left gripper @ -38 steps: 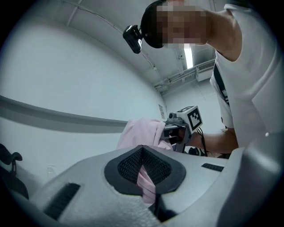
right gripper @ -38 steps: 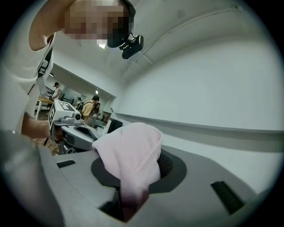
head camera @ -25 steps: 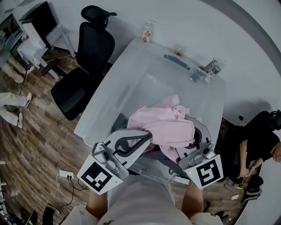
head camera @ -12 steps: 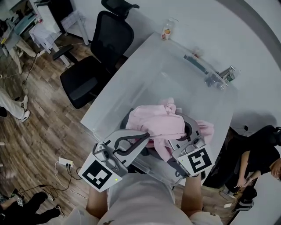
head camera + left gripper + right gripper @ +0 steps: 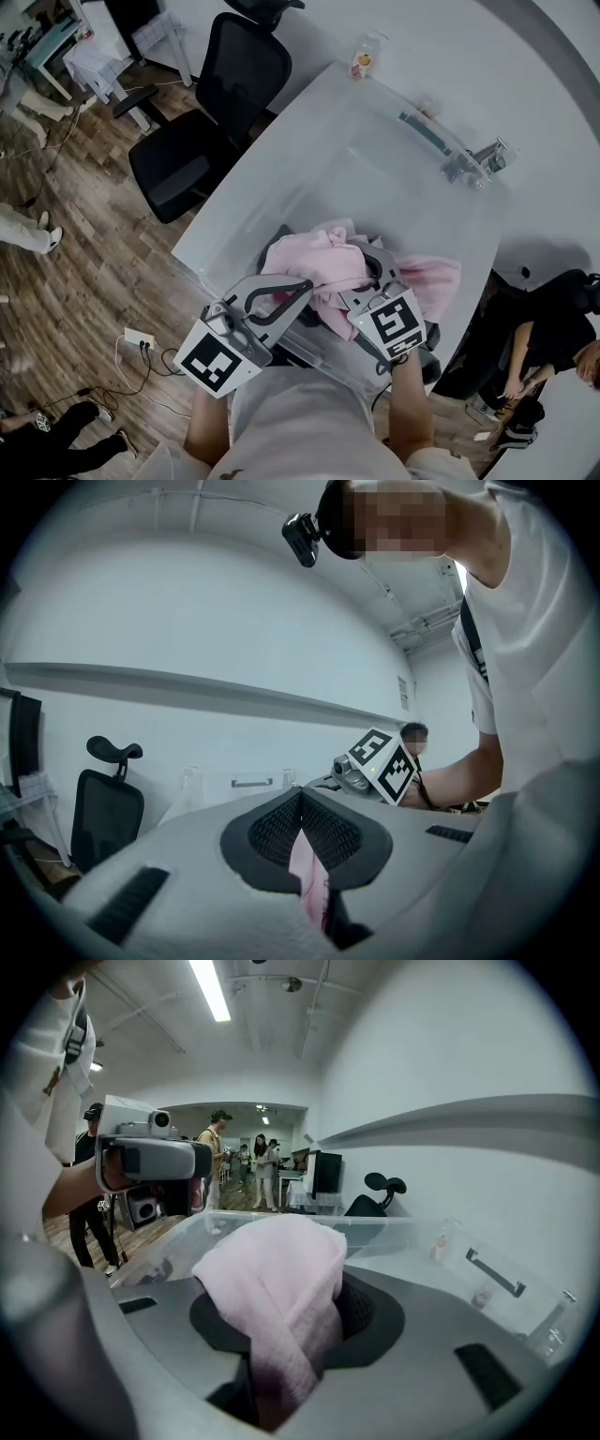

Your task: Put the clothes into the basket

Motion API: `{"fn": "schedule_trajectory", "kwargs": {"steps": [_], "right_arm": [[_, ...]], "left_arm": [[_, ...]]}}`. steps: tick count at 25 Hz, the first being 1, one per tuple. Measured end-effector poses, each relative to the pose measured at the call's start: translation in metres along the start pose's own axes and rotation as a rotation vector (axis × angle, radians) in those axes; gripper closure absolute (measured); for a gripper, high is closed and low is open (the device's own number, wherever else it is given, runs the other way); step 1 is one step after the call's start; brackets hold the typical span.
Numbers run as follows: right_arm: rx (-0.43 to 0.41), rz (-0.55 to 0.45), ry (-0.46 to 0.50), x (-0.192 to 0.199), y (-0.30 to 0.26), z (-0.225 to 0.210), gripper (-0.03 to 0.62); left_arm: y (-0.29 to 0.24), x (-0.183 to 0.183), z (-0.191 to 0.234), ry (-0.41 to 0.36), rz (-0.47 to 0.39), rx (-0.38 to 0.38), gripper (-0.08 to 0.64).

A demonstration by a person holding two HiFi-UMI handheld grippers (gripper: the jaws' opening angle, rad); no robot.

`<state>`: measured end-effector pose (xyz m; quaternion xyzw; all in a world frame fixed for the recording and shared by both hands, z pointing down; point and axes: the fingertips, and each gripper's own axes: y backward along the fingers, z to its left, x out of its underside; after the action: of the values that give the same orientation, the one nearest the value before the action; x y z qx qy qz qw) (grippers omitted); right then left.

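Note:
A pink garment [image 5: 323, 264] hangs bunched between my two grippers, low over a clear plastic basket [image 5: 309, 354] on the white table. My left gripper [image 5: 302, 286] is shut on a thin fold of the pink garment [image 5: 306, 869]. My right gripper [image 5: 372, 272] is shut on a thick fold that drapes over its pads [image 5: 277, 1279]. Its jaws have just eased open slightly, with the cloth still between them. The basket's clear rim [image 5: 384, 1227] shows just beyond the right jaws. More pink cloth [image 5: 436, 281] spills out to the right.
A black office chair [image 5: 211, 112] stands left of the table. At the table's far edge are a small bottle [image 5: 362, 62] and a metal clamp [image 5: 469, 164]. A person sits on the floor at the right [image 5: 553, 342]. A power strip [image 5: 141, 337] lies on the wood floor.
Both grippers have come down with the pink garment toward the basket, the right one further. The bundle now sits lower and closer to me.

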<state>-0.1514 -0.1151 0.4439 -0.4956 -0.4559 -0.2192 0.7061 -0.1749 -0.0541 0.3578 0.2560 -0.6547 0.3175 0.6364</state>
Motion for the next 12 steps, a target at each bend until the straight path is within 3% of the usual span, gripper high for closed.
{"fn": "schedule_trajectory", "kwargs": {"steps": [12], "right_arm": [[-0.131, 0.171, 0.118, 0.043, -0.043, 0.036, 0.412]], "left_arm": [[0.002, 0.028, 0.004, 0.080, 0.055, -0.042, 0.555]]}}
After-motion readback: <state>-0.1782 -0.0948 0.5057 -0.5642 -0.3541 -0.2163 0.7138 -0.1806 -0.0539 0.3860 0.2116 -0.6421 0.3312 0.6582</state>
